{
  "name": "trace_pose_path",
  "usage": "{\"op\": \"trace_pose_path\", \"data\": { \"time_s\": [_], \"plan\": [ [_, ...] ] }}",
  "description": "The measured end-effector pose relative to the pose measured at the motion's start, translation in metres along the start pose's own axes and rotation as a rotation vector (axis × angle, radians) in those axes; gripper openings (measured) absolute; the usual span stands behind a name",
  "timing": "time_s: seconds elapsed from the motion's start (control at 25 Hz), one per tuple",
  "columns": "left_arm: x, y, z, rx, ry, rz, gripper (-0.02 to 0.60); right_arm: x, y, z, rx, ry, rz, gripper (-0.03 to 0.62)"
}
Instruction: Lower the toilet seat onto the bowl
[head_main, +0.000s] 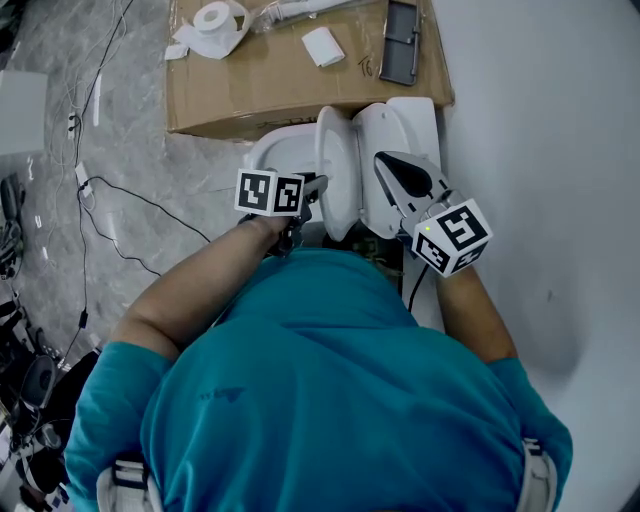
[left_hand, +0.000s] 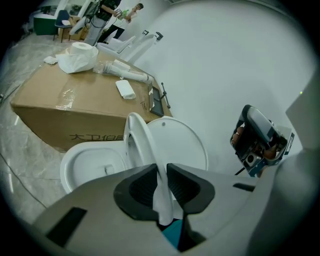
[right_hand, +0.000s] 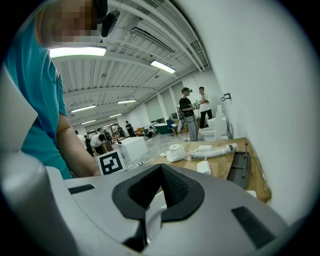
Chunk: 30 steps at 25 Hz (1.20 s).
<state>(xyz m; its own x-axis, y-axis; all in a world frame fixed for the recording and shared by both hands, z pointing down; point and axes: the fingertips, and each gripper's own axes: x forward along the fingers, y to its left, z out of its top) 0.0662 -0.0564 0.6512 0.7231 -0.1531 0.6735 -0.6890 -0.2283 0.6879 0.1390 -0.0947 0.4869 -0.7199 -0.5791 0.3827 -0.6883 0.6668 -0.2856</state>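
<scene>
Black pads of the left gripper (left_hand: 162, 170) are pinched on the near rim of the white plastic toilet seat (left_hand: 142, 140). The right gripper (right_hand: 161, 167) has its jaw tips pressed together with nothing pinched between them; it hangs beside the plain white wall (head_main: 540, 120).

Flooring is grey marbled tile (head_main: 130, 130), with thin black cables (head_main: 110, 190) trailing across it. Beyond is an open hall with strip lighting and people standing far off.

Seat position: raised, nearly upright, edge-on in the head view – tilted slightly off the white oval lid (left_hand: 182, 142) behind it and standing above the rear of the white ceramic bowl (left_hand: 90, 162), which is open.

Behind the bowl sits a brown cardboard box (left_hand: 75, 115) – on it are a white toilet roll (left_hand: 82, 50), a small white packet (head_main: 322, 45) and a dark flat tray (head_main: 400, 40).
</scene>
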Motion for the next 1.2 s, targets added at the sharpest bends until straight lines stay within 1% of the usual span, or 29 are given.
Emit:
{"op": "trace_pose_path", "data": {
  "time_s": [0.24, 0.52, 1.2],
  "plan": [
    [-0.010, 0.017, -0.005, -0.016, -0.008, 0.020, 0.061, 0.015, 0.010, 0.000, -0.009, 0.016, 0.023, -0.003],
    [-0.020, 0.041, -0.010, -0.060, -0.017, 0.045, 0.052, 0.033, 0.022, -0.001, -0.017, 0.037, 0.054, -0.003],
    [-0.031, 0.073, -0.016, -0.114, -0.020, 0.046, 0.046, 0.066, 0.039, -0.003, -0.033, 0.076, 0.101, -0.003]
  ]
}}
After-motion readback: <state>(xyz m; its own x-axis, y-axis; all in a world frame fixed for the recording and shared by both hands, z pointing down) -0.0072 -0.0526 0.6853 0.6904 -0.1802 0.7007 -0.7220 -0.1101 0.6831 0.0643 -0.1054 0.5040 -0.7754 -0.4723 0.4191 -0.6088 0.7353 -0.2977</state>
